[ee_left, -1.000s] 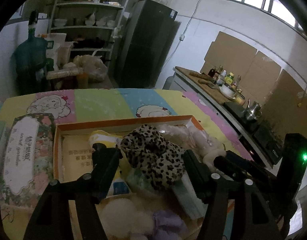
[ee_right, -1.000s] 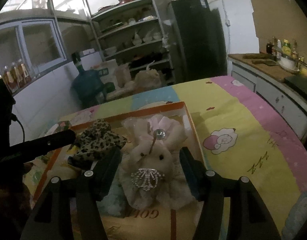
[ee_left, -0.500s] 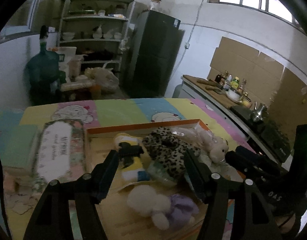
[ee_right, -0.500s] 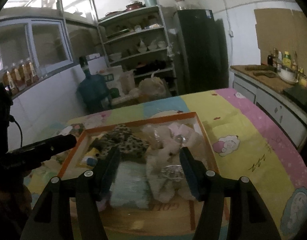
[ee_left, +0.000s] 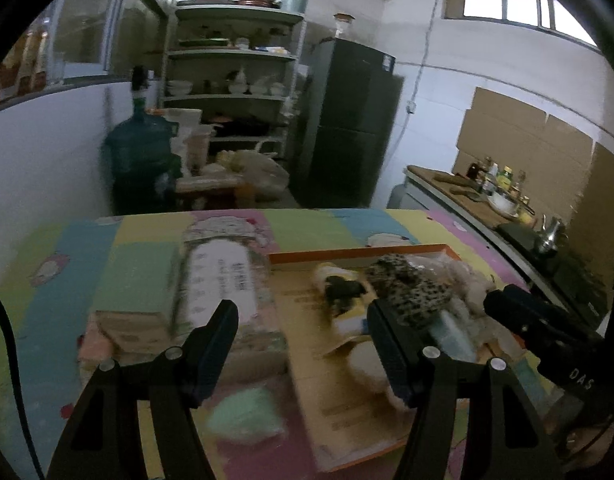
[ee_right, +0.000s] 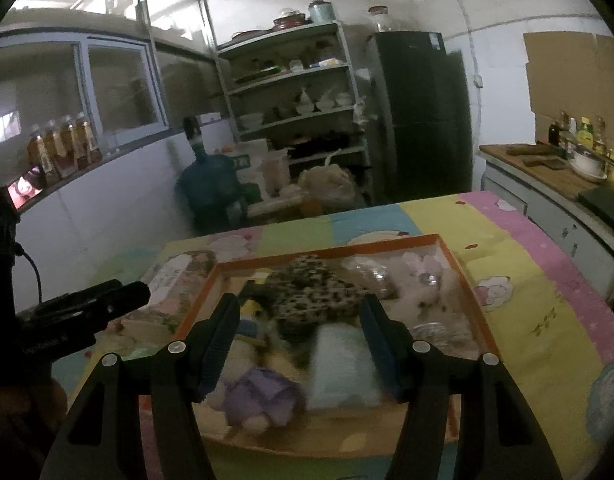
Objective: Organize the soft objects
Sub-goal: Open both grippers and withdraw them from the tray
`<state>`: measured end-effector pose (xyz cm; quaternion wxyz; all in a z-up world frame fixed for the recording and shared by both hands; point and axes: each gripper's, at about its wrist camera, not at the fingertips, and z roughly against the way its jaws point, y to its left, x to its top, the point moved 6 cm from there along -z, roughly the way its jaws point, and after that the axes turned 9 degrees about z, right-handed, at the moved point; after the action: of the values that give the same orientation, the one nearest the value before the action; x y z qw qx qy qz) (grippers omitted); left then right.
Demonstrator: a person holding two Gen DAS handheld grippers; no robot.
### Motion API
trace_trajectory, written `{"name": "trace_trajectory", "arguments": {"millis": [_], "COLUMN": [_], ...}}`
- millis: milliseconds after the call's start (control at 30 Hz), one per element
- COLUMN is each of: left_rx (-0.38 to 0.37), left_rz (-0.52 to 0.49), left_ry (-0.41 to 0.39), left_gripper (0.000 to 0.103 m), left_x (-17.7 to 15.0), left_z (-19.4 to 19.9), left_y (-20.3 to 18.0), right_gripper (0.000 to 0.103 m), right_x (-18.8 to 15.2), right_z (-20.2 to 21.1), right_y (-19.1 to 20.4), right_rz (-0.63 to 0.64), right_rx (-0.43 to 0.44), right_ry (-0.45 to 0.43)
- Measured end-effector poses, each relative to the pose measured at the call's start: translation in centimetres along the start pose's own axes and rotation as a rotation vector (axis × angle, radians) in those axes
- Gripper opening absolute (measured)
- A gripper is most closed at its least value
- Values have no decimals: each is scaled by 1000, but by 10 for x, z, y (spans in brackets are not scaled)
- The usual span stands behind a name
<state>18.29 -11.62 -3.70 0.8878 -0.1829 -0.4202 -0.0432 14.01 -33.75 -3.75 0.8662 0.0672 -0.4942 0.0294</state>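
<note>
An orange-rimmed cardboard box [ee_right: 473, 280] on the table holds soft things: a leopard-print cloth [ee_right: 311, 296], a beige plush rabbit [ee_right: 423, 284], a pale blue pack [ee_right: 339, 364], a purple and white plush [ee_right: 259, 396] and a yellow toy [ee_left: 339, 292]. My right gripper [ee_right: 301, 344] is open and empty above the box's near half. My left gripper [ee_left: 303, 344] is open and empty, above the box's left edge [ee_left: 279, 292]. A small green soft item [ee_left: 247, 412] lies on the table below it, left of the box.
A floral tissue box [ee_left: 223, 280] and a flat brown carton [ee_left: 131, 328] lie left of the orange box. The table has a pastel patchwork cover [ee_right: 547, 320]. Behind stand a water jug [ee_left: 139, 156], shelves [ee_left: 231, 80] and a dark fridge [ee_left: 347, 120]. A counter with bottles [ee_left: 487, 188] runs along the right.
Both grippers have drawn back and up from the box, staying open. The left view has swung left, bringing the tissue box, the carton and the green item into view.
</note>
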Motion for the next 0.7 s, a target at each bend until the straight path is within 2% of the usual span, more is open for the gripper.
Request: {"name": "trace_trajectory", "arguments": {"millis": [700], "left_rx": [83], "left_rz": [117], "left_ry": [-63], "left_gripper": [67], "left_x": [-8], "left_z": [57], "left_y": [111], "right_gripper": [66], "right_x": [2], "right_z": [-8], "right_y": [98], "right_rz": [97], "right_rx": [72], "right_ry": [7]}}
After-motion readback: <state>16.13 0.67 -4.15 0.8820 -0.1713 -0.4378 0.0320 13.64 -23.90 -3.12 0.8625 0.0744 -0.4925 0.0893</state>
